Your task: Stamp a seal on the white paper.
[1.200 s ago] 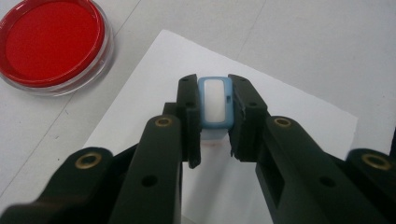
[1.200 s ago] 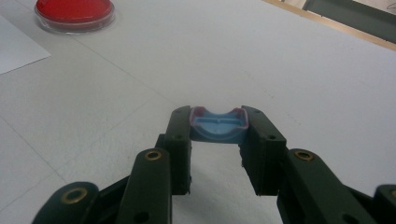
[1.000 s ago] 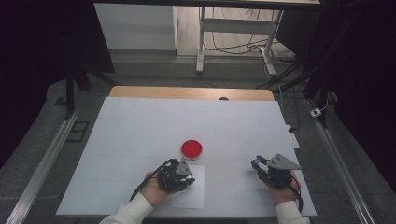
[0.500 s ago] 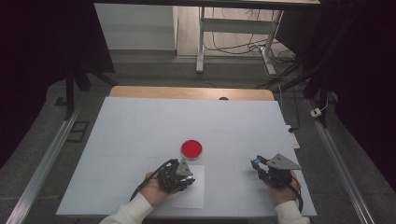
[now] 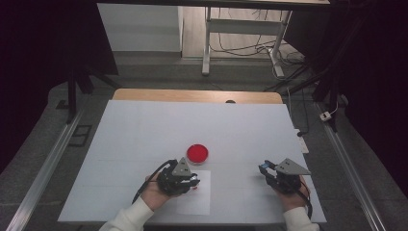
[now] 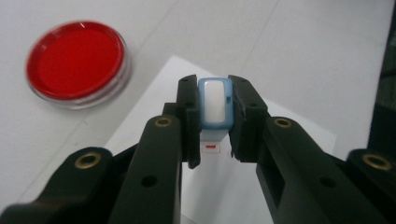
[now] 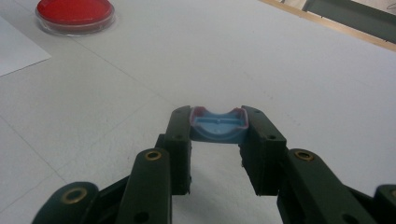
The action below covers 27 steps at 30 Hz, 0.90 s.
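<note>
Blue-rimmed small plastic piece with a white middle (image 6: 215, 103) sits squeezed between the two black jaws of the left gripper (image 6: 215, 112). Its narrow end points down at a white sheet of paper (image 6: 299, 140) that lies flat on the white tabletop (image 5: 144, 134). A tiny red mark shows low on the piece, between the jaws.

From the high view, the left gripper (image 5: 193, 181) hovers over the top edge of the paper (image 5: 195, 204), held by the person's left hand (image 5: 154, 192) in a white sleeve.

A round, clear plastic dish with a red inside (image 5: 197, 152) rests on the tabletop just past the paper, near the left gripper but not touching it. It also shows in the left gripper view (image 6: 77, 63).

The right gripper (image 5: 266, 169) is well apart, over on the right side of the tabletop. Its jaws pinch a curved blue plastic cap with a pink edge (image 7: 218, 125), one jaw on each side. The cap bends down in the middle like a little saddle. The right gripper (image 7: 218, 128) points across bare tabletop, with the red dish (image 7: 74, 14) far off at the top left corner.
</note>
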{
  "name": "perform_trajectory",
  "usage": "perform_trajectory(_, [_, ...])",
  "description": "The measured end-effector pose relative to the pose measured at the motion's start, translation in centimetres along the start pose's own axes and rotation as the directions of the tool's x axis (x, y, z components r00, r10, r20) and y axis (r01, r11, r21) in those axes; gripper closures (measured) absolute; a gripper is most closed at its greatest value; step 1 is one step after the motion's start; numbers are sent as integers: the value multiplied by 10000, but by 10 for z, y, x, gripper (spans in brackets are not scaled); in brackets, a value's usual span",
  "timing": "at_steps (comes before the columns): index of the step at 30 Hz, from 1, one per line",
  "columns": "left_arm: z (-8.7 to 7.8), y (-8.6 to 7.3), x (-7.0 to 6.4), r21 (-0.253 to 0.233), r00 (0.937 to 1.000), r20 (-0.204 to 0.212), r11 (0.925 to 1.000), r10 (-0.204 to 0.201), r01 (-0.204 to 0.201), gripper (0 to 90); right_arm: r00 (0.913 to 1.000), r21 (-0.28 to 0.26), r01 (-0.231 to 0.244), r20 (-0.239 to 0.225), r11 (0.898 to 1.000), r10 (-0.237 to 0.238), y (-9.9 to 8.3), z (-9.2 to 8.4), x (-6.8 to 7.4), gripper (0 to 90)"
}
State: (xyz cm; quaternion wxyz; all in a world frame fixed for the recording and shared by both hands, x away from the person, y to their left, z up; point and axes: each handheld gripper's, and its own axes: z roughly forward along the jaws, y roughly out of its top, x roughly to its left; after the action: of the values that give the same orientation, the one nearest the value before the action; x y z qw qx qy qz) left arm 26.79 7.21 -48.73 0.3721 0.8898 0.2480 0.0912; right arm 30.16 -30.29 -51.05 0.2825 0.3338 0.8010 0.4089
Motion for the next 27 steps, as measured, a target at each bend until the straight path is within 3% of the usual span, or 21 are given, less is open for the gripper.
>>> perform_trajectory(7, [-13, 3, 2, -655, 9993, 152, 9973, -330, 339, 749, 10000, 10, 0, 6, 10000, 0, 0, 0, 0, 644])
perform_trajectory(16, [-23, 1, 11, -1098, 9971, 140, 9911, -749, 759, 749, 10000, 19, 1, 2, 10000, -1, 0, 0, 0, 644])
perform_trajectory(27, [-37, -2, 22, -1694, 9900, 80, 9755, -1411, 1404, 748, 10000, 40, 15, -3, 10000, -15, 0, 1, 0, 644])
